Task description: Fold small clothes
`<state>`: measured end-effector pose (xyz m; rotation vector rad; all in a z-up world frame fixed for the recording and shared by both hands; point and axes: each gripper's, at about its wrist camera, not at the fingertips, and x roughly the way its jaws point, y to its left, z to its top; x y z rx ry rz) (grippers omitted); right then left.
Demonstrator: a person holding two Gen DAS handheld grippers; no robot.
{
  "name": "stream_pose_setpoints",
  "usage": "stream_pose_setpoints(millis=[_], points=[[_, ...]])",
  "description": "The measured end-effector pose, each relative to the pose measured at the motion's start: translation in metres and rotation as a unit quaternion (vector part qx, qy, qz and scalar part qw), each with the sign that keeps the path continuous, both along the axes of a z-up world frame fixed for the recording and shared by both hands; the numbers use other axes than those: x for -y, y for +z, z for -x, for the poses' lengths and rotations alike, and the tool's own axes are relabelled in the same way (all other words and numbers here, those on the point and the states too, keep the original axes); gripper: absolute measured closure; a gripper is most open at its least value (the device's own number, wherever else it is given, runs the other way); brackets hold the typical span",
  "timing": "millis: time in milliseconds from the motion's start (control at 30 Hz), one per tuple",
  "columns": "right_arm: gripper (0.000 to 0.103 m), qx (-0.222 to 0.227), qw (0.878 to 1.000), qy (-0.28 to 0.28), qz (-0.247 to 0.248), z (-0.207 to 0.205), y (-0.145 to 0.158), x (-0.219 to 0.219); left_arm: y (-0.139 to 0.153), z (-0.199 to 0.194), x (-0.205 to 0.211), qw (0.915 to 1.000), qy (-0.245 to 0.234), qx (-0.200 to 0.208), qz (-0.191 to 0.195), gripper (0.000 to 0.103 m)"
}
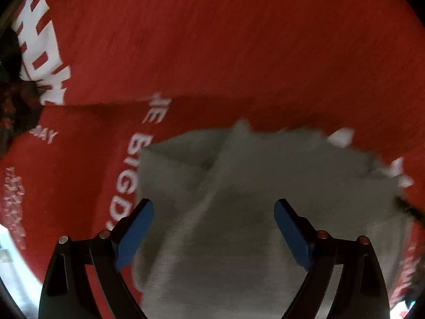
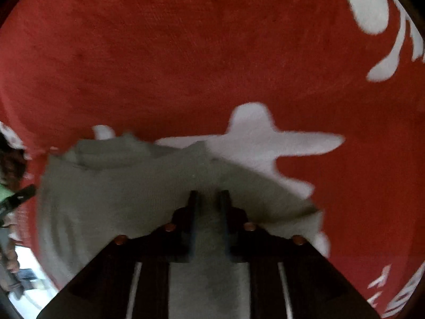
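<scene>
Your left gripper (image 1: 213, 235) is hanging wide open over the grey cloth (image 1: 239, 186), blue pads (image 1: 135, 234) spread apart and not pinching anything. Your right gripper (image 2: 208, 223) is sitting with only a narrow gap between its fingers, grey fabric showing in that gap, though I can't tell if it's actually pinching it. The cloth itself is lying rumpled on the red printed cover (image 1: 239, 40).

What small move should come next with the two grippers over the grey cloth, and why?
Probably open the right gripper fully and lift it away. The left gripper already stands wide open above the grey cloth, which lies folded on the red printed cover; the right jaws stand narrow with cloth between them.
</scene>
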<state>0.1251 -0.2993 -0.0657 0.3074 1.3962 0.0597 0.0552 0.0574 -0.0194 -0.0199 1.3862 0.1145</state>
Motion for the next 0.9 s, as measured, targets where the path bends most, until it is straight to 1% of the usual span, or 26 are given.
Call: stream_pose_setpoints(millis=[33,67,133,200,267,333,367,400,467,500,600,667,733,767,800,833,900], points=[[0.086,-0.001,1.0,-0.008,-0.005,0.001,0.0,0.002,-0.006,0.002,-0.003,0.9999,0.003,-0.013,-0.005,0.011],[0.086,-0.001,1.0,-0.013,-0.006,0.003,0.002,0.004,-0.01,0.007,-0.009,0.9997,0.007,-0.024,-0.002,0.011],[0.086,0.001,1.0,-0.017,0.001,0.01,0.01,0.008,-0.01,0.014,-0.017,0.9995,0.011,-0.029,-0.01,0.011],[0.083,-0.002,1.0,-0.025,0.002,0.021,0.018,0.014,-0.005,0.025,-0.028,0.9992,0.015,-0.033,-0.016,0.011],[0.083,-0.001,0.999,-0.038,-0.017,0.032,0.027,0.021,0.002,0.037,-0.038,0.9991,0.02,-0.038,-0.006,0.011],[0.081,-0.002,0.997,-0.054,-0.054,0.048,0.036,0.028,0.006,0.048,-0.045,0.9986,0.024,-0.044,0.017,0.011],[0.076,-0.004,0.996,-0.06,-0.071,0.055,0.039,0.03,0.008,0.055,-0.049,0.9979,0.029,-0.047,0.033,0.011],[0.065,-0.007,0.993,-0.065,-0.097,0.065,0.042,0.031,0.01,0.062,-0.053,0.9969,0.034,-0.05,0.051,0.011],[0.055,-0.013,0.988,-0.07,-0.138,0.079,0.048,0.029,0.013,0.073,-0.06,0.9944,0.042,-0.052,0.081,0.011],[0.055,-0.016,0.983,-0.072,-0.166,0.088,0.049,0.021,0.015,0.079,-0.064,0.9931,0.044,-0.052,0.095,0.011],[0.054,-0.025,0.972,-0.059,-0.226,0.112,0.054,-0.005,0.016,0.093,-0.07,0.9901,0.041,-0.057,0.122,0.011],[0.053,-0.042,0.96,-0.048,-0.272,0.129,0.052,-0.033,0.013,0.1,-0.072,0.9883,0.028,-0.062,0.136,0.011],[0.053,-0.068,0.945,-0.048,-0.318,0.149,0.041,-0.066,0.01,0.105,-0.072,0.9858,0.014,-0.07,0.152,0.011],[0.053,-0.081,0.938,-0.052,-0.333,0.155,0.031,-0.084,0.008,0.106,-0.076,0.9839,0.007,-0.074,0.162,0.011],[0.053,-0.105,0.929,-0.063,-0.35,0.166,0.017,-0.108,0.006,0.109,-0.076,0.981,-0.005,-0.078,0.178,0.011],[0.053,-0.12,0.921,-0.075,-0.362,0.174,0.008,-0.123,0.006,0.112,-0.075,0.9789,-0.015,-0.081,0.187,0.011],[0.053,-0.139,0.906,-0.107,-0.384,0.189,-0.01,-0.151,0.004,0.117,-0.074,0.975,-0.038,-0.089,0.2,0.011]])
